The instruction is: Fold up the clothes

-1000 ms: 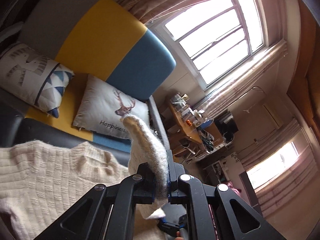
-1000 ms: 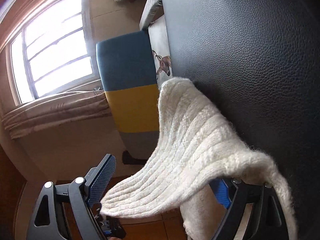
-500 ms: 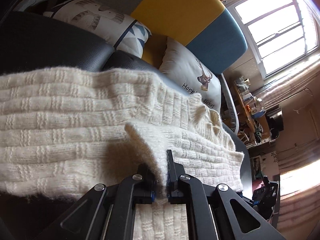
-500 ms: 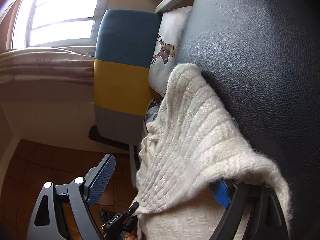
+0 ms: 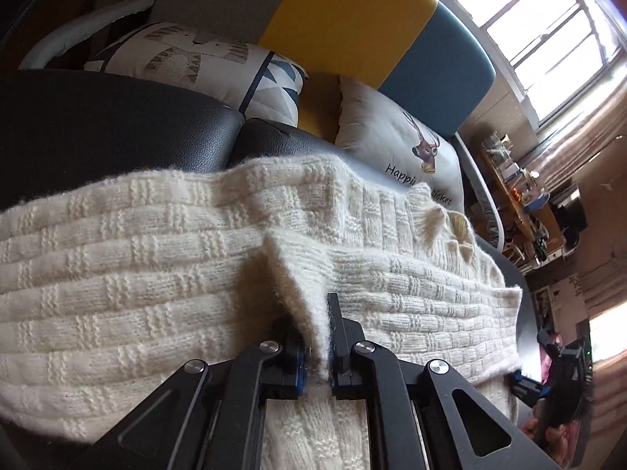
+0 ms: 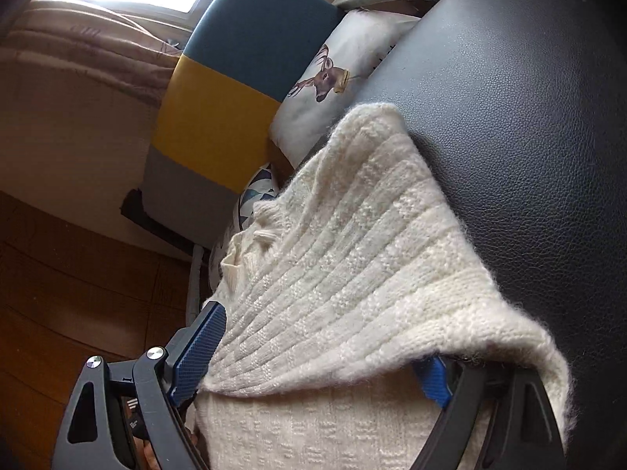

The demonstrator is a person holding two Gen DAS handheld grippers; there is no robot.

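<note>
Sweater: the cream knit sweater [image 5: 164,274] now lies spread over the black leather cushion [image 5: 98,129], where a second ago you held its edge up in the air against the window.
Left gripper: your left gripper [image 5: 319,348] is clenched on a pinched ridge of the knit, which stands up between the closed jaws just above the flat layer.
Right gripper: your right gripper [image 6: 313,356] has its jaws spread wide; the knit drapes across the gap and over the blue pads [image 6: 198,346], but nothing is pinched.
Change: your left view has swung down from the room to the sweater, and the folded flap has come to rest on the body of the garment; the right view has tilted, so the window is nearly out of sight.
Meaning: I judge this fold is laid down, and your next step is to release the left pinch and smooth it.
Background: the deer pillow [image 5: 403,145] sits behind the sweater, untouched.
</note>
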